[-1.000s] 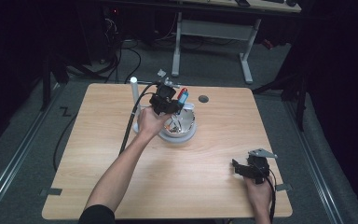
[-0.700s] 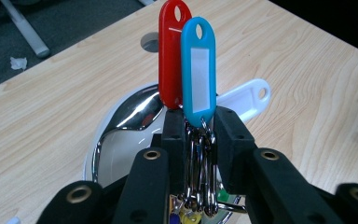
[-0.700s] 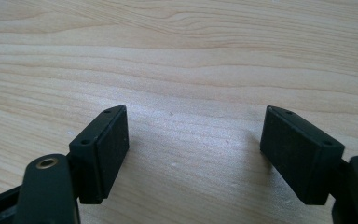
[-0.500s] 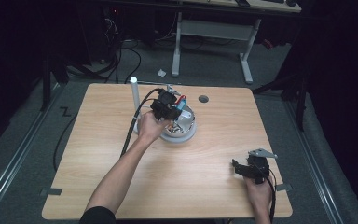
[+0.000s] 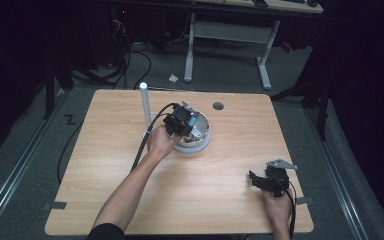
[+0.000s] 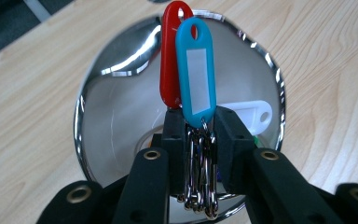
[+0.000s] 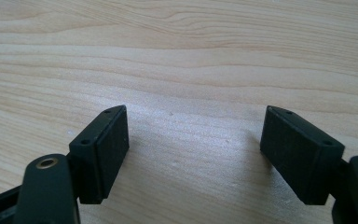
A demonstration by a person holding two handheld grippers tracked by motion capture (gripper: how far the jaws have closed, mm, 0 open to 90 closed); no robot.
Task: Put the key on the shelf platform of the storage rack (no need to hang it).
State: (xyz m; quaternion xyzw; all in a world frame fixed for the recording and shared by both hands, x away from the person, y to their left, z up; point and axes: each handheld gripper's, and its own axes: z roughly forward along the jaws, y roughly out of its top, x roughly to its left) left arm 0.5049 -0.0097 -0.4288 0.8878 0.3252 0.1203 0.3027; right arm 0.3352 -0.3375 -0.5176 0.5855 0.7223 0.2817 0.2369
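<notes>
Blue and red key tags (image 6: 194, 70) clamped in left tool (image 6: 198, 135) over steel bowl (image 6: 121, 116), release pending; right tool (image 7: 193, 140) open, idle at 4 o'clock.

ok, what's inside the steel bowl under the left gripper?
Inside the steel bowl lies a white key tag, with a small green bit beside it. The left gripper, shut on the red and blue key tags' rings, covers the rest of the bottom.

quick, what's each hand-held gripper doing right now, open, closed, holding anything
Left hand-held gripper: closed on a bunch of key tags, over the metal bowl.
Right hand-held gripper: open, holding nothing, low over the table.
</notes>
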